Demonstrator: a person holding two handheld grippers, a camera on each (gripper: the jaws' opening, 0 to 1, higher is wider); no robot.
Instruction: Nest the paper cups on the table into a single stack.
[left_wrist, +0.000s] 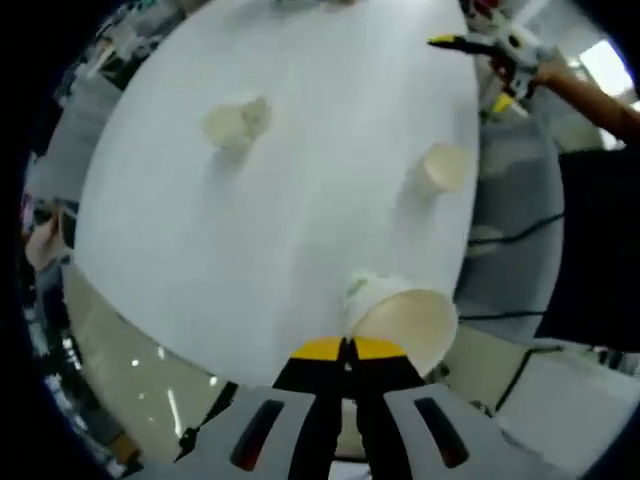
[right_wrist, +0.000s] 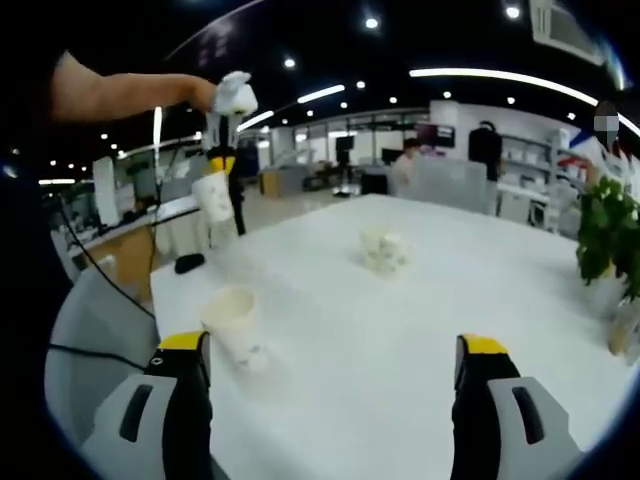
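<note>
Your left gripper (left_wrist: 345, 352) held a paper cup (left_wrist: 405, 318) in narrow fingers above the surface (left_wrist: 300, 180) edge, probably for nesting. Right gripper (right_wrist: 330, 370) fingers stood wide beside the upright cup (right_wrist: 232, 318).

Left gripper (left_wrist: 345, 352): jaws closed together, pinching the rim of a paper cup (left_wrist: 402, 318), held up off the white surface (left_wrist: 300, 150). In the right gripper view the same left gripper (right_wrist: 224, 165) hangs above the surface's far-left corner, cup (right_wrist: 214, 196) between the tips, bare forearm (right_wrist: 120, 95) reaching in from the left. Right gripper (right_wrist: 335, 355): jaws spread wide, nothing between them, low over the near edge of the surface. From the left gripper view, right gripper (left_wrist: 480, 45) sits past the surface's far edge, hand (left_wrist: 555, 75) behind it.
</note>
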